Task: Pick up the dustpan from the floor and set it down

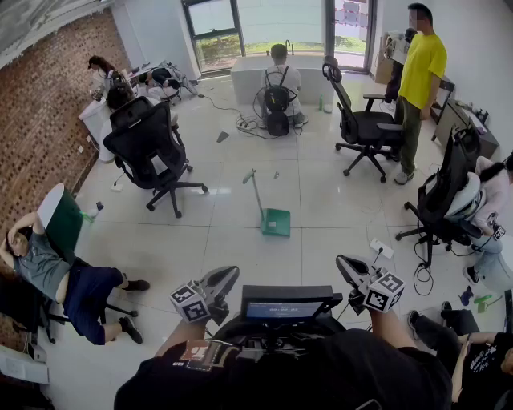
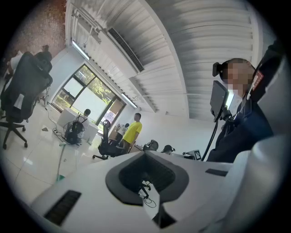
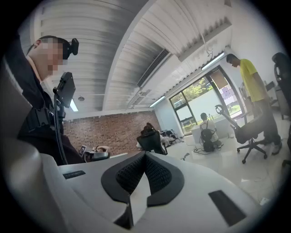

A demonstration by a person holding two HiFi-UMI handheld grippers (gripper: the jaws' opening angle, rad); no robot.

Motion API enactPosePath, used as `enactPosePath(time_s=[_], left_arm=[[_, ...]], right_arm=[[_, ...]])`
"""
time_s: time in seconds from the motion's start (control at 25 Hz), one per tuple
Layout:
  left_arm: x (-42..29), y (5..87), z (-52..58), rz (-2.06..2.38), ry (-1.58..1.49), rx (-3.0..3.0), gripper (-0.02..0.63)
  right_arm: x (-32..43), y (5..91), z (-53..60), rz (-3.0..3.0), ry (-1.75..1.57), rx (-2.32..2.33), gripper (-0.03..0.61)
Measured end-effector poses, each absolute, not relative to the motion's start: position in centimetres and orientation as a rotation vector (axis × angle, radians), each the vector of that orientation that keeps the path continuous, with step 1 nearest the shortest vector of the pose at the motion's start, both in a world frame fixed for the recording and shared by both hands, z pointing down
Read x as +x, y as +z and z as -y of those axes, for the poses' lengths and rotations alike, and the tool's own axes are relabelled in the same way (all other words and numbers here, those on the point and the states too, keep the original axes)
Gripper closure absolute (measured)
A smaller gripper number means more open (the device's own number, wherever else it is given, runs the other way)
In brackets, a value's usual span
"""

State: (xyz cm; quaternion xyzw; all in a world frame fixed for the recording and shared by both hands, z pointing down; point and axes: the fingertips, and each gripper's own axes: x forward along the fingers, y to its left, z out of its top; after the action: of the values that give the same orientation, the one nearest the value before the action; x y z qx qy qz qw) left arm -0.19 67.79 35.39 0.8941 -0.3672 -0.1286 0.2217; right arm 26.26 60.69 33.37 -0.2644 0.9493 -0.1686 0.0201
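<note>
Bright daylight from far windows [image 1: 280,20], soft glare on glossy floor [image 1: 321,192]; gripper views fisheye, corners vignetted black.

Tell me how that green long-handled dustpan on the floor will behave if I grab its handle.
The dustpan looks like thin plastic, so it is probably light and stiff. Its long handle stands nearly upright over a small pan, so a push up high would likely tip it. Gripped by that slim handle, the pan may swing or twist.
</note>
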Motion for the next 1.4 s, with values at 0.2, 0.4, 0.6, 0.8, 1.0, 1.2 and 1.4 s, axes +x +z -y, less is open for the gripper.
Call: enactPosePath(time_s=[0.2, 0.4, 0.6, 0.8, 1.0, 1.2, 1.4], left_arm=[[-13.5, 37.6, -62.4, 1.007, -0.395, 2.474, 0.601], [-28.9, 40.7, -57.3, 0.971, -0.373, 2.531, 0.601], [-33.9, 42.0, -46.1, 0.968, -0.323, 2.575, 0.601], [-39.4, 42.2, -33.3, 0.929, -0.332, 2.531, 0.601], [-37.0, 43.2, -22.8, 0.947, -0.295, 2.488, 0.601], [-30.2, 43.3, -9.4, 1.103, -0.347, 2.406, 0.601], [-21.2, 42.5, -0.9, 1.194, -0.319, 2.347, 0.601]], right_arm=[[14.1, 34.3, -55.8, -2.941, -0.493, -0.871, 0.568], [0.1, 36.1, -51.4, -2.896, -0.494, -0.937, 0.569], [-3.2, 37.4, -41.2, -2.905, -0.486, -0.988, 0.568], [-9.0, 36.8, -29.5, -2.905, -0.528, -1.032, 0.568], [-7.7, 38.1, -19.1, -2.943, -0.540, -0.973, 0.568], [-1.4, 39.7, -6.4, -3.027, -0.489, -0.797, 0.568], [6.5, 38.5, 4.4, -3.037, -0.457, -0.645, 0.568]])
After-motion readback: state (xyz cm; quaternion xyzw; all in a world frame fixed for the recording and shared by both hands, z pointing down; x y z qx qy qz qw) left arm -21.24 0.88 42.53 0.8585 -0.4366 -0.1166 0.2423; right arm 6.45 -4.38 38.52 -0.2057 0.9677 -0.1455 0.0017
